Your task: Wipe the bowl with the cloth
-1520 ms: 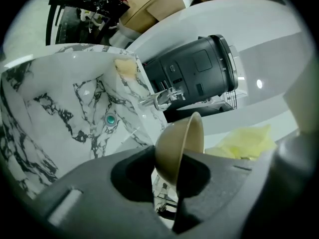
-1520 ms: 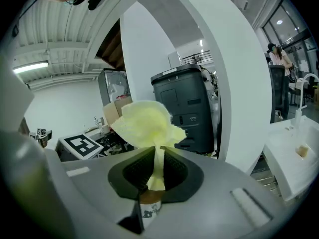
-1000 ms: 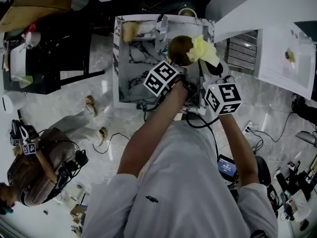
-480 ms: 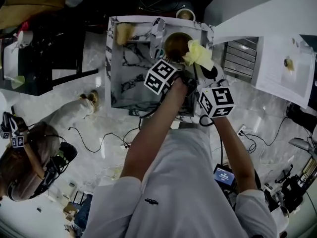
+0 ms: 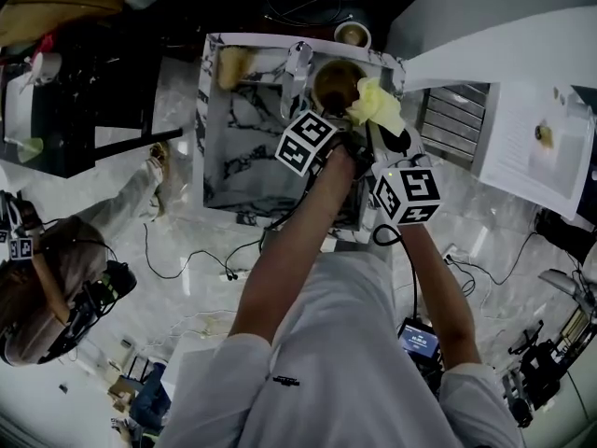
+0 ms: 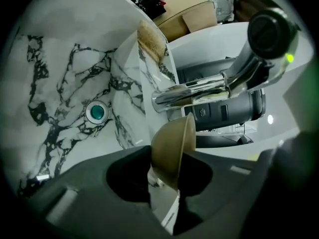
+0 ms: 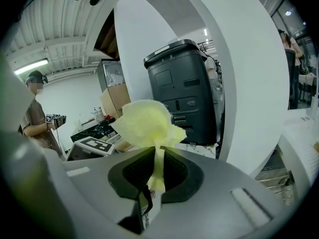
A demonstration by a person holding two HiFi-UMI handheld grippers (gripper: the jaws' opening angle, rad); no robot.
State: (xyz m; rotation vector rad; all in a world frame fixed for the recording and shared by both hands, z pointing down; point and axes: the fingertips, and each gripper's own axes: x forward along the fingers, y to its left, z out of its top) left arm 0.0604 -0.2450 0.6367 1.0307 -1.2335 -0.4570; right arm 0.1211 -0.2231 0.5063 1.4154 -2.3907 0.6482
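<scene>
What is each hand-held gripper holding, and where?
Left hand-held gripper: bowl by its rim, jaws just opening slightly. Right hand-held gripper: cloth by a bunched end.

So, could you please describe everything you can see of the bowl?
The bowl is small, round and matte brown, perhaps wood. It is tipped on its side above the marble sink, near the tap, held by its rim in the left tool, whose jaws have just opened slightly. The yellow cloth lies by its edge; contact unclear.

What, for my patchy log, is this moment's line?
left gripper: grips brown round bowl rim, jaws just opening | right gripper: pinches crumpled yellow cloth
</scene>
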